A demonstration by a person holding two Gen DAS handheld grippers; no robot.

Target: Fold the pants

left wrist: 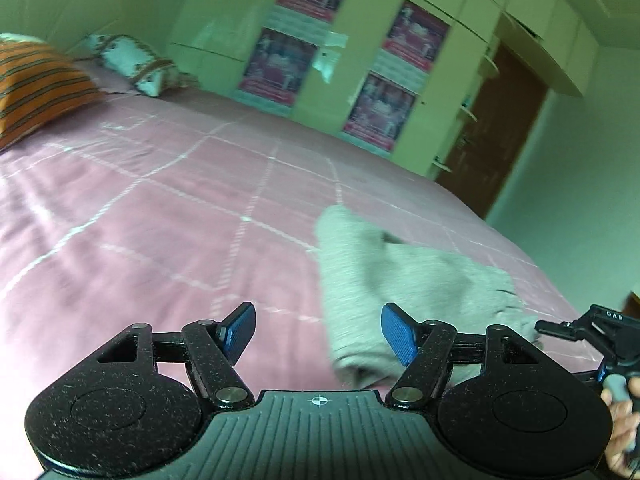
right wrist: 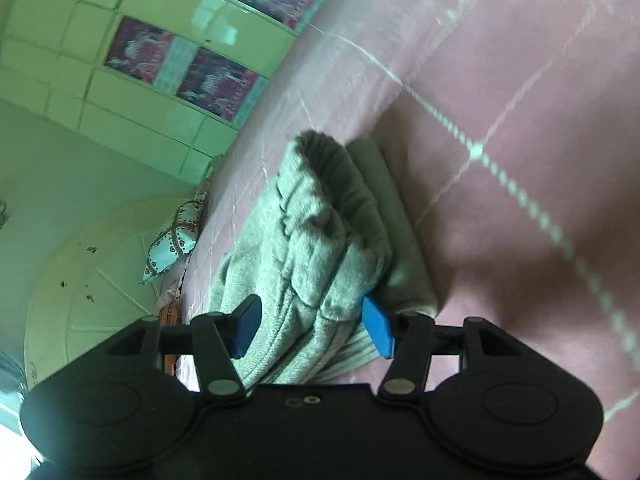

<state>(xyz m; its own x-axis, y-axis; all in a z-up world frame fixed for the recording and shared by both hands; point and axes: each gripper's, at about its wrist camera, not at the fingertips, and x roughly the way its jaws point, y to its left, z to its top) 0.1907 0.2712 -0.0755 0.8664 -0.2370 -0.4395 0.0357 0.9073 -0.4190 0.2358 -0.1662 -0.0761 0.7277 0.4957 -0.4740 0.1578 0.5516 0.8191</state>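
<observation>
The grey pants (left wrist: 404,276) lie bunched and partly folded on the pink bed sheet (left wrist: 160,208), at the right of the left wrist view. My left gripper (left wrist: 318,332) is open and empty, just left of the pants and above the sheet. In the right wrist view the pants (right wrist: 320,240) fill the middle, with the ribbed waistband folded over on top. My right gripper (right wrist: 314,326) is open, its blue pads on either side of the pants' near edge without pinching it. The right gripper also shows in the left wrist view (left wrist: 596,332), held by a hand.
An orange striped pillow (left wrist: 36,88) and a patterned pillow (left wrist: 136,60) lie at the head of the bed. Green wardrobes with pink posters (left wrist: 280,64) stand beyond the bed, and a brown door (left wrist: 496,132) is to their right.
</observation>
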